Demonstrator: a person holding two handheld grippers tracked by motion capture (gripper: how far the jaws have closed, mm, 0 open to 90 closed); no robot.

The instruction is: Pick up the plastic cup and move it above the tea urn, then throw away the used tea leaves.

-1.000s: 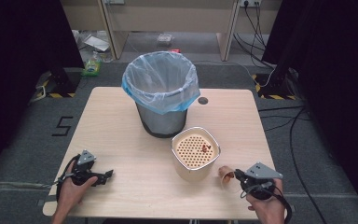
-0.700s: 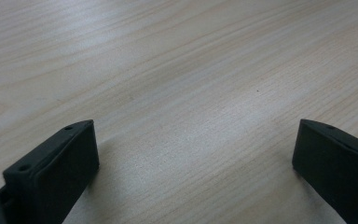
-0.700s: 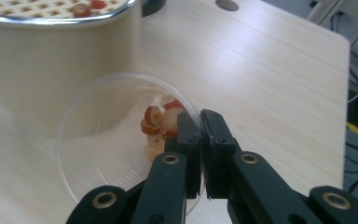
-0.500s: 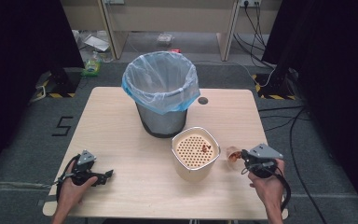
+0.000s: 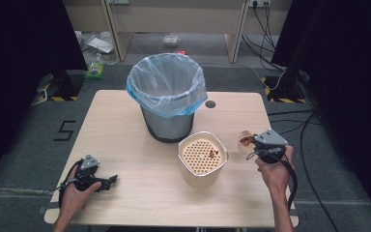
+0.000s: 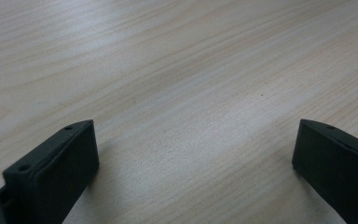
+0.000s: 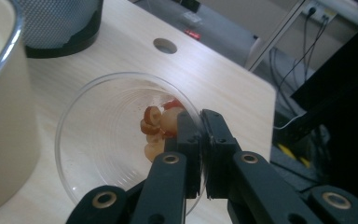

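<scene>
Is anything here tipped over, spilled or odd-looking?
Yes: the clear plastic cup is tilted onto its side, pinched at the rim by the right gripper, with reddish snack pieces still inside. A few pieces lie on the perforated tray of the cream container. Nothing looks spilled on the table.

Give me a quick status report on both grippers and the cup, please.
Right gripper shut on clear plastic cup, pinching its rim; food bits inside. Left gripper open, resting on table. Strainer bowl beside cup; nothing between.
</scene>
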